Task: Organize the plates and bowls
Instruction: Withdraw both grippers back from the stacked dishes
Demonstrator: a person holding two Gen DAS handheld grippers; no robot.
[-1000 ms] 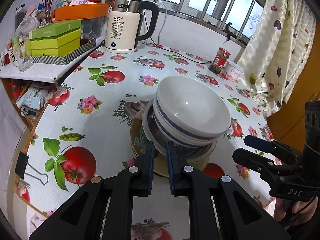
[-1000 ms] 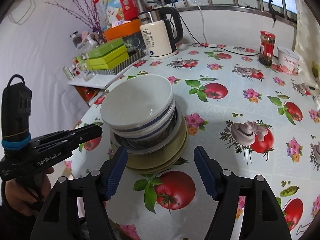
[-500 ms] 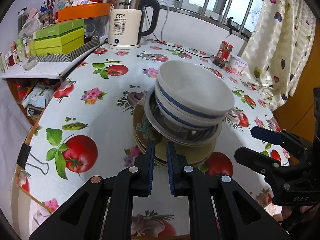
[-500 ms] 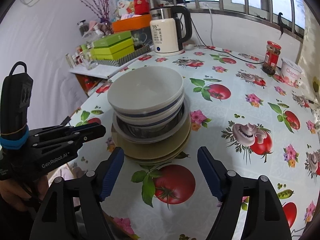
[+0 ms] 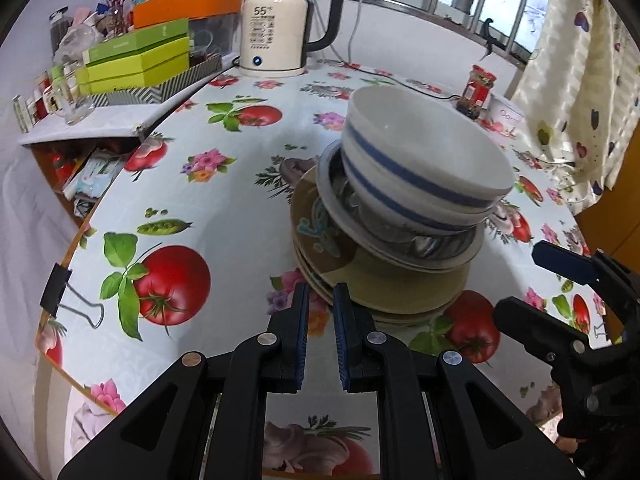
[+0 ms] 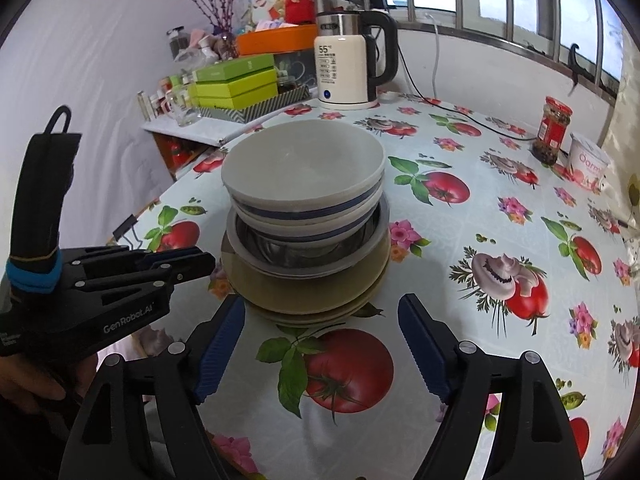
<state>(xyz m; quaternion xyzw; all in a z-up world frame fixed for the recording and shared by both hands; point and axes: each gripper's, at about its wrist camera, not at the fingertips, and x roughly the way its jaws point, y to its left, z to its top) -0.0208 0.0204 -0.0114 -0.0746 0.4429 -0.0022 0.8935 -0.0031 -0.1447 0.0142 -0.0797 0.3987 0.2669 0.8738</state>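
Note:
A stack of dishes stands on the fruit-print tablecloth: two white bowls with a blue stripe point(image 5: 420, 168) point(image 6: 304, 168) sit in a metal bowl point(image 5: 420, 244) point(image 6: 280, 248), on several tan plates point(image 5: 392, 284) point(image 6: 304, 296). My left gripper point(image 5: 320, 292) is shut with nothing in it, its tips just before the near rim of the plates; it also shows as the left gripper point(image 6: 200, 260) beside the stack. My right gripper point(image 6: 322, 308) is opening, its jaws wide on either side of the plates' near edge without touching; the right gripper point(image 5: 528, 284) appears at the right.
A white kettle point(image 5: 276, 32) with its cord stands at the back, with green boxes point(image 5: 136, 60) on a side shelf to the left. A red jar point(image 5: 478, 88) and a yoghurt tub point(image 5: 506, 110) stand by the curtain. A binder clip point(image 5: 56, 288) grips the table's near-left edge.
My left gripper has sunk from the level of the bowls to the plates' rim, still shut. The right gripper's jaws have spread wider, and it has rolled a little.

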